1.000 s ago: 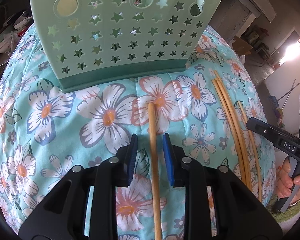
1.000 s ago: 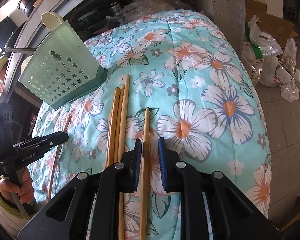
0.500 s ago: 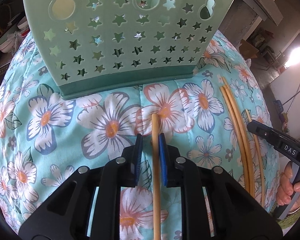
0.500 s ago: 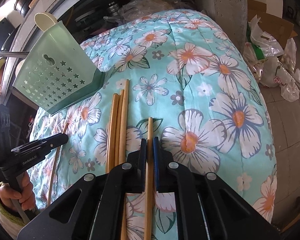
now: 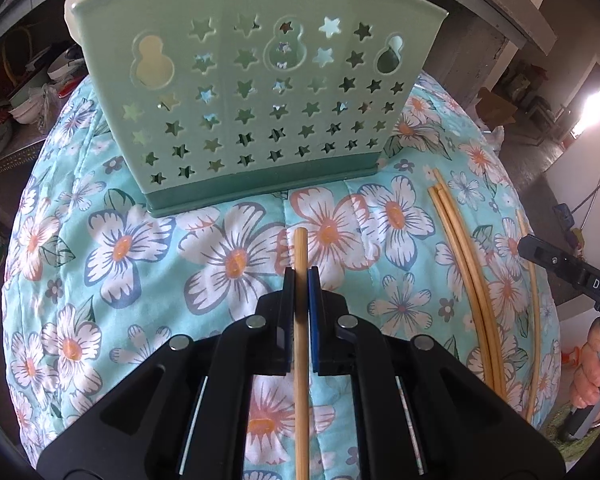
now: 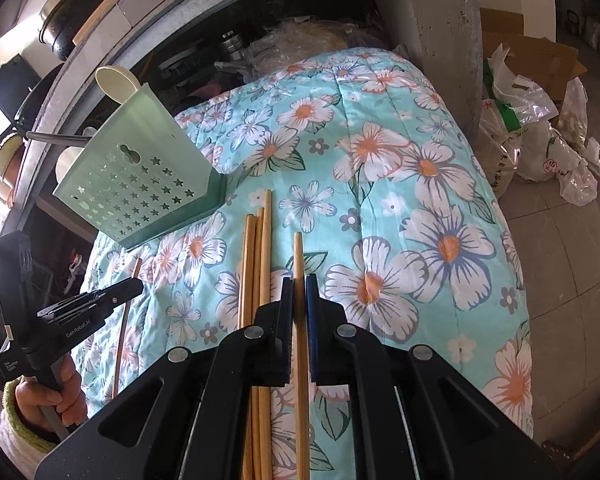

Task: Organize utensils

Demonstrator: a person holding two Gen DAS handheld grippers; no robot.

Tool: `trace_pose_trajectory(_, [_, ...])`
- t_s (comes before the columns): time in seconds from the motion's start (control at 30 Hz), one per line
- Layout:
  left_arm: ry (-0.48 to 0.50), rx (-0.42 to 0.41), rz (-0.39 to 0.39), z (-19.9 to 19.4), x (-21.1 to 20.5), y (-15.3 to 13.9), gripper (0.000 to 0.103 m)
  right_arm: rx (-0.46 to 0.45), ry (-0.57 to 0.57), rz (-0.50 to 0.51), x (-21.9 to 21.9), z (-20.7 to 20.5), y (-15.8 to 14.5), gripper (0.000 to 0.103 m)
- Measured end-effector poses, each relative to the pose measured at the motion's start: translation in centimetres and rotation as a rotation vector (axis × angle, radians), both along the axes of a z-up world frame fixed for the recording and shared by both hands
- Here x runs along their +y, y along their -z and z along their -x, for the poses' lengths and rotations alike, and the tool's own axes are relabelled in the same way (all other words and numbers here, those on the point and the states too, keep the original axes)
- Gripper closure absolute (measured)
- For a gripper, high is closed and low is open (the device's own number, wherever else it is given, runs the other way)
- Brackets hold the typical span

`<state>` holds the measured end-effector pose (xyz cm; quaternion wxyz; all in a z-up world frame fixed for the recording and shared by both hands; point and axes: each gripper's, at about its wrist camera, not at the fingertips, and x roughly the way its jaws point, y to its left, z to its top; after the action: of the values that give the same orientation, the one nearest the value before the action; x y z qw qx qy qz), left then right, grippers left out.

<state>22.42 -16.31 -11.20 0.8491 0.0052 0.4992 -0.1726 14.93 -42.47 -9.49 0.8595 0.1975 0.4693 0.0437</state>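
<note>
**Chopsticks pinched in both grippers**

Chopsticks lie on the floral quilt (image 5: 112, 248). The green star-cut holder (image 5: 256, 116) stands near its far edge. Three loose chopsticks (image 6: 256, 264) lie between the grippers. Left gripper (image 5: 300, 276) has just closed on one chopstick (image 5: 300, 248); right gripper (image 6: 299, 284) clamps another chopstick (image 6: 298, 252).

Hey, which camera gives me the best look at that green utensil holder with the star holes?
The left wrist view. There the green utensil holder faces the camera nearly square-on and fills the upper frame, so its star cutouts, gourd-shaped holes and darker base read clearly. The right wrist view shows it smaller, off at the left, tilted and seen at an angle.
</note>
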Motion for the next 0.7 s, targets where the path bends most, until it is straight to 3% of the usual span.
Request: trace_pose_trajectory(0.7, [0.018,-0.175,-0.009,4.5,1.7,-6.7,0.097,-0.188,-0.088,-0.007,3.3,2.8,-8.6,0.096])
